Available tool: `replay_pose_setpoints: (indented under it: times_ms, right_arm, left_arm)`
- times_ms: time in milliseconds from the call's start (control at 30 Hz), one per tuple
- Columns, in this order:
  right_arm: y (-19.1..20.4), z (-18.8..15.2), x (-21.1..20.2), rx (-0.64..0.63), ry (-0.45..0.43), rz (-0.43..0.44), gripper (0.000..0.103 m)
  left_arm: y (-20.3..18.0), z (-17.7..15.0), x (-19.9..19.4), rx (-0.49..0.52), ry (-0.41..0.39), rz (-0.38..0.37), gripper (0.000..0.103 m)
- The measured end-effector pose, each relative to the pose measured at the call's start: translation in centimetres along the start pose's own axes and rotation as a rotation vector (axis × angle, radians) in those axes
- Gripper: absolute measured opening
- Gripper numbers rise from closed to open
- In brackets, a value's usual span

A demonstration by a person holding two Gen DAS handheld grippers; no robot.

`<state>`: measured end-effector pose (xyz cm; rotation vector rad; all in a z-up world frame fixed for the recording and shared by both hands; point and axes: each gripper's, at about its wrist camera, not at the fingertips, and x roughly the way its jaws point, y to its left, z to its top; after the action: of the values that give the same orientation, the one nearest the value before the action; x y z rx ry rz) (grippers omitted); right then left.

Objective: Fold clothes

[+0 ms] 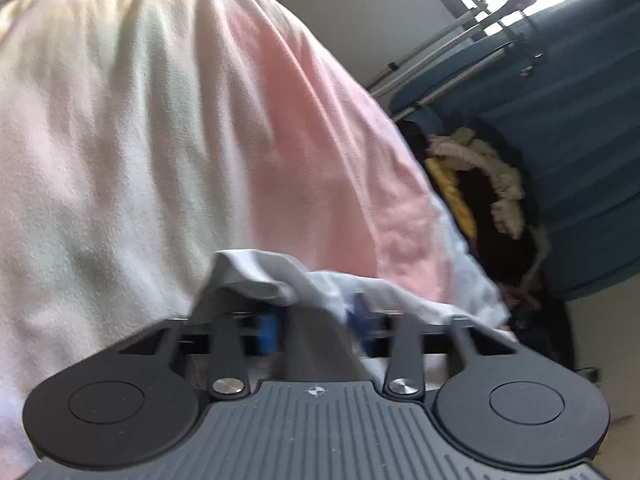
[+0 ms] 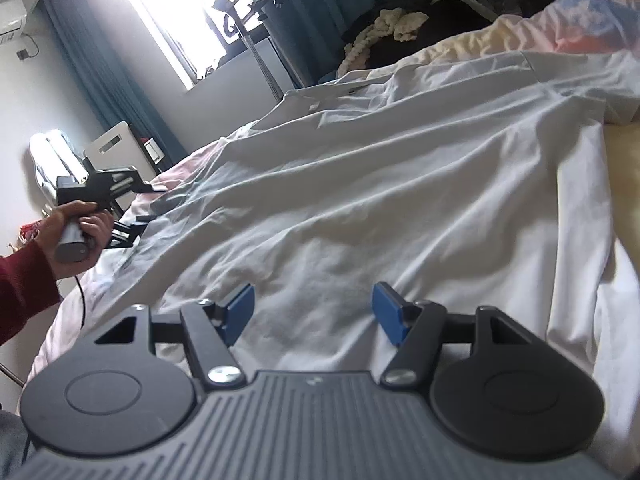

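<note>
White shirt [image 2: 360,184]: lying spread on bed; left gripper [image 1: 316,320] pinching its edge, right gripper [image 2: 314,312] hovering wide; advisable: keeping hem taut while folding

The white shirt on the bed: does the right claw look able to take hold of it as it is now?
Probably yes. The right claw is open, its blue pads apart, directly over the white shirt. Nothing lies between them. The left claw works at the shirt's far edge, well out of the way.
</note>
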<state>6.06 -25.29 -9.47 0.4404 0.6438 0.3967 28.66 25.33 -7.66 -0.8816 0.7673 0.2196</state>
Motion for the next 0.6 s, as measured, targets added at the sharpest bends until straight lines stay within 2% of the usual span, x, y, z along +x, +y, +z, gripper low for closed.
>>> replay_pose_setpoints:
  times_ms: [33,133,200,233,333,433,500,600]
  right_arm:
    - [-0.1,0.0,0.0,0.003,0.0,0.002,0.067]
    - [-0.2,0.0,-0.2,0.009,-0.002,0.008,0.067]
    - [-0.3,0.0,-0.4,0.009,-0.003,0.01,0.067]
    - [-0.2,0.0,-0.5,0.01,-0.003,0.01,0.067]
    - [0.0,0.0,-0.8,0.012,-0.005,0.016,0.067]
    - [0.2,0.0,-1.1,0.014,-0.008,0.022,0.067]
    - [0.3,0.0,-1.3,0.016,-0.01,0.026,0.067]
    - [0.4,0.0,-1.4,0.014,-0.012,0.029,0.067]
  left_arm:
    - [-0.3,-0.2,0.0,0.022,-0.008,0.01,0.005]
    - [-2.3,-0.1,-1.1,0.125,-0.066,0.006,0.004]
    - [-4.4,0.2,-2.6,0.21,-0.09,-0.027,0.004]
    - [-5.4,0.4,-3.8,0.255,-0.105,-0.064,0.004]
    - [-8.6,0.3,-8.2,0.431,-0.176,-0.242,0.004]
    - [-8.2,-1.1,-11.9,0.516,-0.206,-0.413,0.004]
    - [-6.0,-2.4,-12.5,0.514,-0.202,-0.418,0.004]
    - [-0.9,-3.9,-11.0,0.455,-0.134,-0.322,0.004]
